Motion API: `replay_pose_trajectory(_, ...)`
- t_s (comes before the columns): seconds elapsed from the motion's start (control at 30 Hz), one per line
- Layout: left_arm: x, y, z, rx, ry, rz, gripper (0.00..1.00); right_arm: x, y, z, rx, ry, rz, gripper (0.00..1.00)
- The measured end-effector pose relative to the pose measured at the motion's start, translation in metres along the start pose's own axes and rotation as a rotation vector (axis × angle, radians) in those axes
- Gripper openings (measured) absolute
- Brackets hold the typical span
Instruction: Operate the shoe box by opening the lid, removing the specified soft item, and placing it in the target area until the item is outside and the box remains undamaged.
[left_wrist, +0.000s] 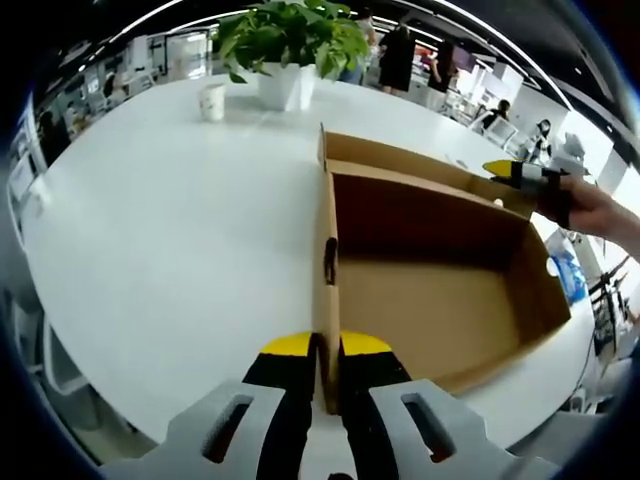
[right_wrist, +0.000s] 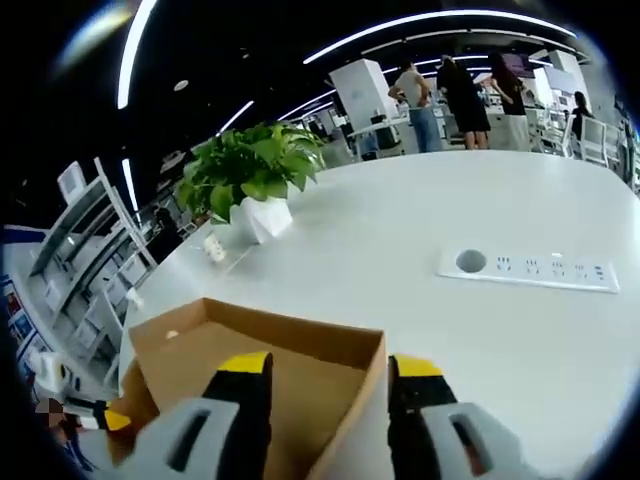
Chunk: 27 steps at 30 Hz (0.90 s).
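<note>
The brown cardboard shoe box (left_wrist: 430, 300) lies open on the white table, and the part of its floor I see is bare cardboard. Its lid flap (left_wrist: 400, 155) stands up along the far side. My left gripper (left_wrist: 327, 350) is shut on the box's near side wall, the thin cardboard pinched between its yellow-tipped fingers. The right gripper (left_wrist: 520, 175), held by a hand (left_wrist: 600, 210), sits at the box's far right corner. In the right gripper view, that gripper (right_wrist: 330, 368) is open, and a corner of the box (right_wrist: 300, 350) lies between its wide-apart jaws.
A potted plant (left_wrist: 290, 40) in a white pot and a paper cup (left_wrist: 212, 100) stand at the table's far side. A socket strip (right_wrist: 525, 268) is set into the tabletop (left_wrist: 170, 230). People (right_wrist: 455, 95) stand beyond the table, with shelves (right_wrist: 90, 260) alongside.
</note>
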<state>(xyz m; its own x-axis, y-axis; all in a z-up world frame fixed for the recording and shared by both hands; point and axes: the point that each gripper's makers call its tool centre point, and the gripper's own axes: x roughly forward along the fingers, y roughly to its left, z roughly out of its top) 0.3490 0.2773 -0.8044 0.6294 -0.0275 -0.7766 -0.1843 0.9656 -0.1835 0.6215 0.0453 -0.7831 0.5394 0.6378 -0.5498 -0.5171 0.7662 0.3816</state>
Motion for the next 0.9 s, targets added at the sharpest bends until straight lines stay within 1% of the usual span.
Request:
replay_pose_trajectory(0.23,0.000,0.000,0.000,-0.002,0.000,-0.002,0.06,0.010,-0.009,-0.005,0.000,0.037,-0.023,0.42)
replay_pose_trajectory(0.3,0.000,0.000,0.000,-0.004,0.000,-0.002,0.06,0.013,-0.011,-0.008,0.005,0.050,-0.028,0.40)
replay_pose_trajectory(0.4,-0.001,0.000,-0.001,-0.007,0.000,-0.003,0.06,0.017,-0.013,-0.014,-0.010,0.075,-0.035,0.37)
replay_pose_trajectory(0.47,-0.001,0.000,-0.001,-0.005,0.000,-0.003,0.06,0.018,-0.013,-0.015,-0.007,0.078,-0.035,0.36)
replay_pose_trajectory(0.5,-0.001,0.000,-0.001,-0.005,0.000,-0.003,0.06,0.014,-0.009,-0.016,-0.010,0.077,-0.039,0.34)
replay_pose_trajectory(0.53,-0.001,0.000,0.000,-0.005,0.000,-0.003,0.06,0.014,-0.009,-0.017,-0.016,0.082,-0.046,0.32)
replay_pose_trajectory(0.57,-0.001,0.000,0.000,-0.004,0.000,-0.003,0.05,0.016,-0.011,-0.016,-0.014,0.087,-0.050,0.29)
replay_pose_trajectory(0.6,-0.001,0.000,0.000,-0.003,0.000,-0.002,0.06,0.016,-0.013,-0.016,-0.004,0.086,-0.056,0.23)
replay_pose_trajectory(0.63,-0.001,-0.001,-0.001,-0.002,0.000,-0.002,0.05,0.014,-0.019,-0.014,0.024,0.076,-0.105,0.19)
replay_pose_trajectory(0.7,-0.002,-0.001,-0.001,0.002,0.000,-0.001,0.05,0.018,-0.020,-0.017,0.044,0.106,-0.104,0.16)
replay_pose_trajectory(0.77,-0.002,-0.001,-0.001,0.003,0.000,0.000,0.05,0.016,-0.022,-0.022,0.026,0.147,-0.134,0.13)
replay_pose_trajectory(0.83,-0.002,0.000,-0.001,0.008,0.001,0.002,0.05,0.018,-0.024,-0.021,0.029,0.152,-0.150,0.11)
replay_pose_trajectory(0.87,-0.002,0.000,-0.001,0.009,0.001,0.002,0.05,0.016,-0.026,-0.021,0.017,0.160,-0.173,0.08)
replay_pose_trajectory(0.9,-0.002,0.000,-0.001,0.009,0.001,0.003,0.05,0.015,-0.026,-0.021,0.017,0.162,-0.179,0.06)
